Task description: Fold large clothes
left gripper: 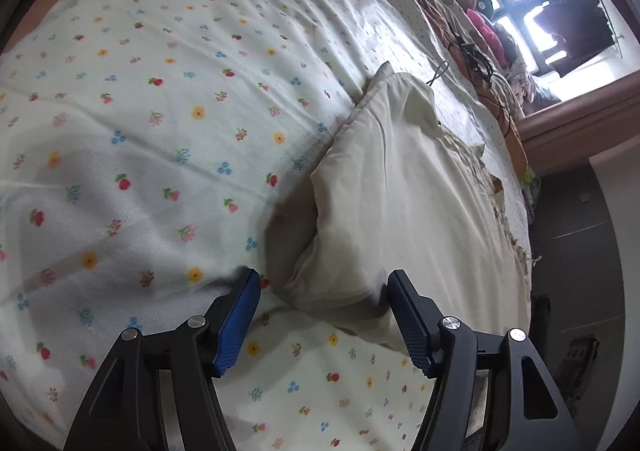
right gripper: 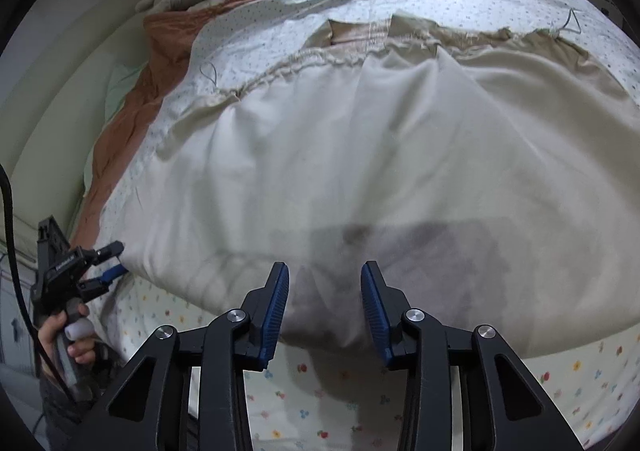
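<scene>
Floral bedsheet [left gripper: 160,131] | cream garment [right gripper: 360,151] spread | left tongs [left gripper: 324,287] released | right tongs [right gripper: 325,275] released

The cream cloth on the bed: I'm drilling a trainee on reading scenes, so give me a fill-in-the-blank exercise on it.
1. The cream cloth lies on a sheet printed with ____.
2. Both grippers, left and right, are ____.
3. The gripper pads are coloured ____.
4. The cloth's far edge looks ____.

Missing words: flowers; open; blue; frayed
</scene>
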The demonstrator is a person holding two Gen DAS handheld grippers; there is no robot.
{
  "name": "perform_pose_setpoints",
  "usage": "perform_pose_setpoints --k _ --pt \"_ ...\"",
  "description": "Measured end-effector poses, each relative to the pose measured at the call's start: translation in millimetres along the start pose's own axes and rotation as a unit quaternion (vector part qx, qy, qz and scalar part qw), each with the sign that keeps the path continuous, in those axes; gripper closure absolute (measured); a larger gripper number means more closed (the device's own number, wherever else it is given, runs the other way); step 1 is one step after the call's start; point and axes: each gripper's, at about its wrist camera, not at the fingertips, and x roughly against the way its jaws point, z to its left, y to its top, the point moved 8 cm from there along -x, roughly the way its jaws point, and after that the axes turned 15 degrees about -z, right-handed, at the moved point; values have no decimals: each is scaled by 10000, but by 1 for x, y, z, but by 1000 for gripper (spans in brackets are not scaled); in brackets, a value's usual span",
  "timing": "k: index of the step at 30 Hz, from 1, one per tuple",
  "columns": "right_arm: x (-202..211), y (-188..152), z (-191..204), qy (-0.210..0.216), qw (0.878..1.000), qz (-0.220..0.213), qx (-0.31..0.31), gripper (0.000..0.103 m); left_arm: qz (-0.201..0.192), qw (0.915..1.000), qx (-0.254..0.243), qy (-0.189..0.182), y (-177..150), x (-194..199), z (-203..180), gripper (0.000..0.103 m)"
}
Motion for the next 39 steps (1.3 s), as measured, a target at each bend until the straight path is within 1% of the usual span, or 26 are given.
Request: perform_pose_setpoints --k 1,3,7,10,12,13,16,17,21,31,37,38,39 --pt "-3 -3 -1 -23 10000 54 -10 66 7 10000 12 -14 1 -2 0 37" --pt "-9 -6 -4 -21 9999 145 -73 66 -23 10000 27 -5 5 -9 -1 45" --pt "-25 -7 -10 -56 9993 341 -116 68 -134 9997 166 -136 8 -18 -1 47" --pt "-38 -1 -12 -108 9989 441 -78 70 -158 9996 187 -156 9 -18 -1 50" --pt "-45 5 -12 -169 9988 457 -24 75 -125 9993 294 -180 7 -16 0 55" --pt "-50 9 -13 -215 9987 462 12 76 -88 9986 476 -224 5 -14 1 56" --pt "-64 22 -17 -355 9984 425 67 86 -90 9973 682 -274 2 -12 3 59" --pt "-68 27 -18 -373 9984 409 67 90 -97 9970 712 -271 2 -12 3 59" --pt "-85 48 -25 -414 9984 388 35 97 -66 9975 657 -241 4 -16 2 60" --pt "-132 102 -34 -623 9976 297 34 99 -121 9976 669 -141 7 -19 5 71" --pt "-150 122 -39 -637 9976 242 -105 100 -83 9974 702 -128 10 -13 0 83" --pt "-149 123 -39 -618 9976 281 -129 98 -117 9975 679 -151 12 -10 -4 85" --pt "-146 123 -38 -591 9976 320 -160 92 -169 9976 643 -188 14 -6 -9 86"
